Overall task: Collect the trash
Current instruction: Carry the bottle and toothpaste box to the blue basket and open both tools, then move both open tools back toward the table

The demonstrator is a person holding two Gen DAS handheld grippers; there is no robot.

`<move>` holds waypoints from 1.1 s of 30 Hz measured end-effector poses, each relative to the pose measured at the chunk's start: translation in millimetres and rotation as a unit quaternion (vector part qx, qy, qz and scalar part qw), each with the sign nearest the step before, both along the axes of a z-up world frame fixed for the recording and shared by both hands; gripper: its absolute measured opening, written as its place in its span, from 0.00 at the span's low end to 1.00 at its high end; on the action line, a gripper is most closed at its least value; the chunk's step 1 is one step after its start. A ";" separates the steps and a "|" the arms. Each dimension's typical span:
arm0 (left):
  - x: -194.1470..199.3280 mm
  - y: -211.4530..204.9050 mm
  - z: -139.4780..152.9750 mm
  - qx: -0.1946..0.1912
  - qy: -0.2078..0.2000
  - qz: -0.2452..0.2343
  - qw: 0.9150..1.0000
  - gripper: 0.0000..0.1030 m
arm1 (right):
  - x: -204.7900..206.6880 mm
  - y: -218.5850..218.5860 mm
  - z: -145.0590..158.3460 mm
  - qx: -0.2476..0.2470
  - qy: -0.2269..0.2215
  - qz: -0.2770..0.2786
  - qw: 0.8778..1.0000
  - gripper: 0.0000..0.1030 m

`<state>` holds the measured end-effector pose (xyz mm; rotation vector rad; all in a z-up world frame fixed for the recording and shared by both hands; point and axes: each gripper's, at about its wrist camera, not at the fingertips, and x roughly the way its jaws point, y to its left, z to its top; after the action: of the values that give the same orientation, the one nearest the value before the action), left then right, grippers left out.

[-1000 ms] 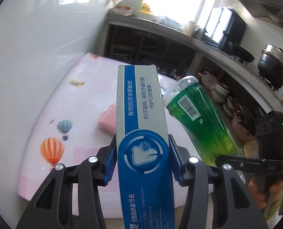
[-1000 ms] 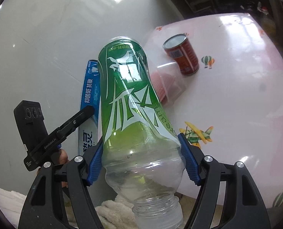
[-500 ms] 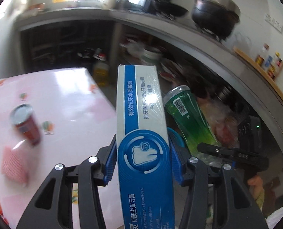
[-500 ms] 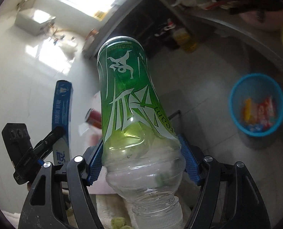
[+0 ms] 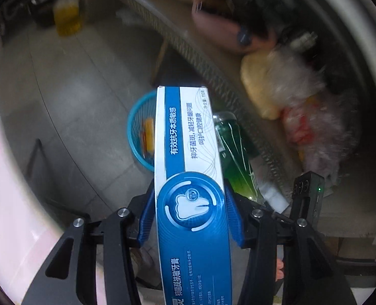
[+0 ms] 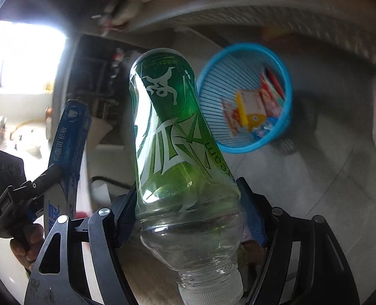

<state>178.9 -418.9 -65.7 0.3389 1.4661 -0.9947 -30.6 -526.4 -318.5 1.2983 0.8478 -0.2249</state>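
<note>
Counted in the two wrist views

One toothpaste box [image 5: 190,178], one green bottle [image 6: 177,147], one blue basket [image 6: 284,76] holding several wrappers [image 6: 254,111], exact number unclear; two grippers [image 5: 190,211] [image 6: 188,211].

Blue slatted plastic basket [image 5: 139,137]: right half hidden behind the blue-and-white cardboard toothpaste box [image 5: 188,157].
Green-labelled clear plastic bottle [image 6: 172,137]: cap cut off by the lower edge.
Shelf clutter [image 5: 302,106]: motion-blurred, contents unreadable.
Wrappers in basket [image 6: 251,109]: print too blurred to read.
</note>
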 end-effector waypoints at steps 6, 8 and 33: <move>2.4 -62.0 -64.7 0.066 -0.006 -0.014 0.998 0.47 | 38.7 -15.6 -45.0 0.034 0.046 -0.021 0.998 0.66; 8.3 -74.1 -78.3 0.062 -0.026 -0.013 0.998 0.49 | 49.7 -31.9 -50.5 0.023 0.049 -0.035 0.998 0.67; -20.9 66.1 71.0 -0.077 -0.159 0.031 0.984 0.65 | 10.5 35.3 49.7 -0.176 0.043 -0.018 0.983 0.78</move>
<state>158.1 -352.8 5.3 0.3209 1.0983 -0.9495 -20.1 -491.2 -268.8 0.9770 0.8153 -0.4411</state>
